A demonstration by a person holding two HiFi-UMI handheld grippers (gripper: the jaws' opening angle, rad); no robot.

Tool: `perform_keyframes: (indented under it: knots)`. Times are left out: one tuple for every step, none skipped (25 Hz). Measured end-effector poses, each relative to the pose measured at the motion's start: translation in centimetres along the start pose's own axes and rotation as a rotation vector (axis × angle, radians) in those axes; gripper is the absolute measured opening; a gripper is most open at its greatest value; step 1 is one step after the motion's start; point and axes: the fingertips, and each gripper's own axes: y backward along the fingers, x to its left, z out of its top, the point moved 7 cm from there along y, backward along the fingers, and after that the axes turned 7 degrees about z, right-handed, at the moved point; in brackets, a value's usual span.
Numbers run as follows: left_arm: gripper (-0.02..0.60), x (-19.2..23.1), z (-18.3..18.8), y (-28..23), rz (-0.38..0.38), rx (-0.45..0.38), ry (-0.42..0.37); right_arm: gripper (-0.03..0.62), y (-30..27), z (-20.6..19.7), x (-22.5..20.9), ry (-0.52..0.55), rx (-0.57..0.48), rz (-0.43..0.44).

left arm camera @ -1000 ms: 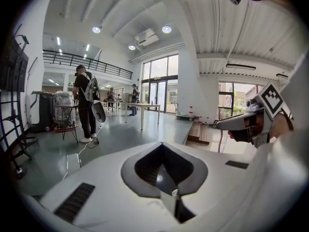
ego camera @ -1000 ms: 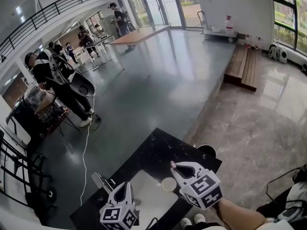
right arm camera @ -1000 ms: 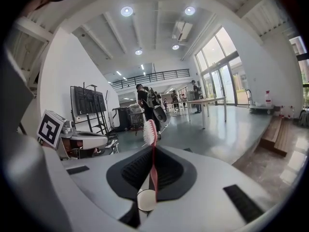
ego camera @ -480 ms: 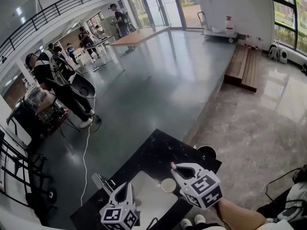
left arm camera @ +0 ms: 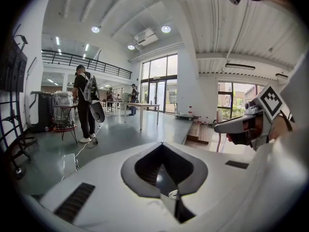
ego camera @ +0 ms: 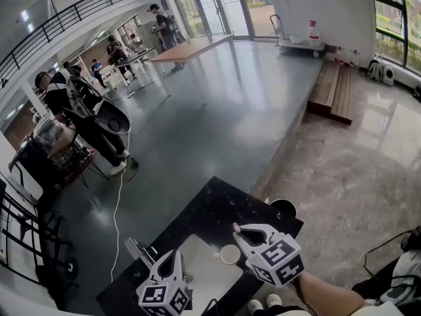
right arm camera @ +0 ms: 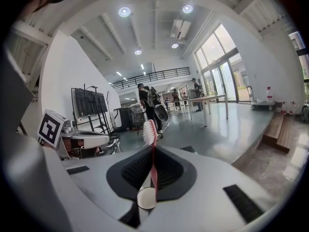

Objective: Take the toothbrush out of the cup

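Right gripper view | right gripper [right arm camera: 153,151] is pinching the toothbrush [right arm camera: 150,132] by its handle, bristles projecting beyond the jaw tips | cup [ego camera: 230,253] is standing just beside it, apart from the brush | left gripper [left arm camera: 162,151] is pressed together, empty | judgement: keeping the pinch firm and steady is advisable.
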Motion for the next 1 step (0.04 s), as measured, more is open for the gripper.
perform_keyframes:
  knots:
    - [0.008,0.07,0.01,-0.03,0.001,-0.001,0.0,0.002,-0.08,0.02,0.01,-0.001,0.001,0.001]
